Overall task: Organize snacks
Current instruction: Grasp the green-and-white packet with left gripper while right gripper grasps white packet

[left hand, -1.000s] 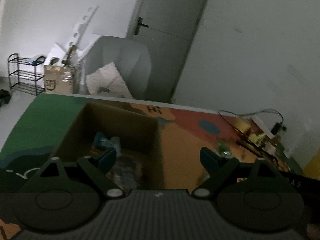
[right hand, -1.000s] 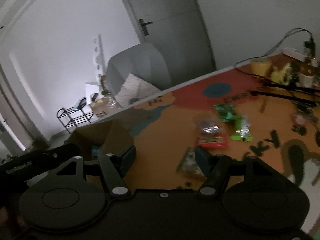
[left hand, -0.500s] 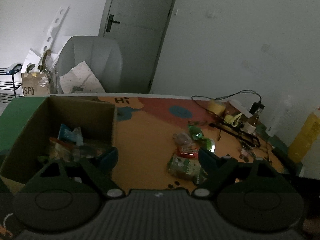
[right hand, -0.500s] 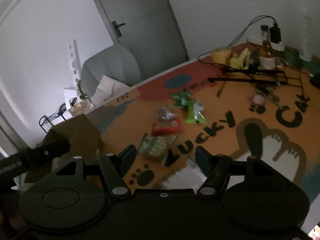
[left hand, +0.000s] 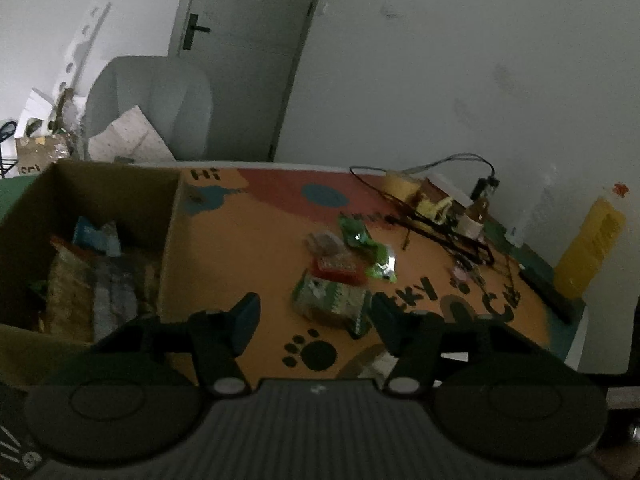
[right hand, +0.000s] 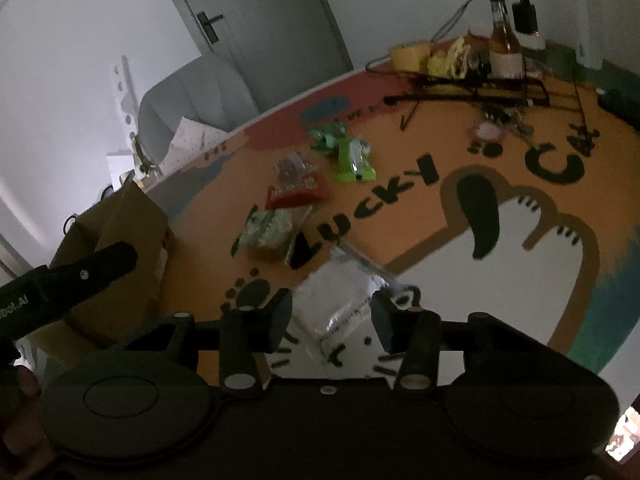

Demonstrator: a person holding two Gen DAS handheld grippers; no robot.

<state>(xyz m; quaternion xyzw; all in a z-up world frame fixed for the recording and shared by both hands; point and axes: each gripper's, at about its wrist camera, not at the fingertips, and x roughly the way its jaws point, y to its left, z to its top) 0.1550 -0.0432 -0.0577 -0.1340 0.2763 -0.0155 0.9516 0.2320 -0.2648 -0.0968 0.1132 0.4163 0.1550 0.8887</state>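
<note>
Snacks lie loose on the table (left hand: pixel 248 256), ahead of both grippers, while others already sit in the cardboard box (left hand: pixel 172 240) just left of the left gripper (left hand: pixel 312 318). That box stands open at the top, presumably so packets can be dropped in from above.

The left gripper is released: its jaws have just been closing, yet nothing is between them and only bare table shows in the gap. Just ahead of its right finger lies the green-and-white packet (left hand: pixel 330 300), with the red packet (left hand: pixel 338 268) beyond it and the bright green wrappers (left hand: pixel 370 246) farther off still. It looks lined up to take the nearest packet, which would be the short carry to the box.

The right gripper (right hand: pixel 332 318) is also released, and its jaws have just been closing too. A clear plastic bag (right hand: pixel 340 300) lies flat on the table between and just ahead of its fingers; the pads do not appear to press on it. From this side the same green-and-white packet (right hand: pixel 272 230) sits ahead and to the left, and the box (right hand: pixel 116 240) lies far left, behind the dark arm of the left gripper (right hand: pixel 76 276).

Cables and bottles crowd the far right corner, well apart from the snacks.
</note>
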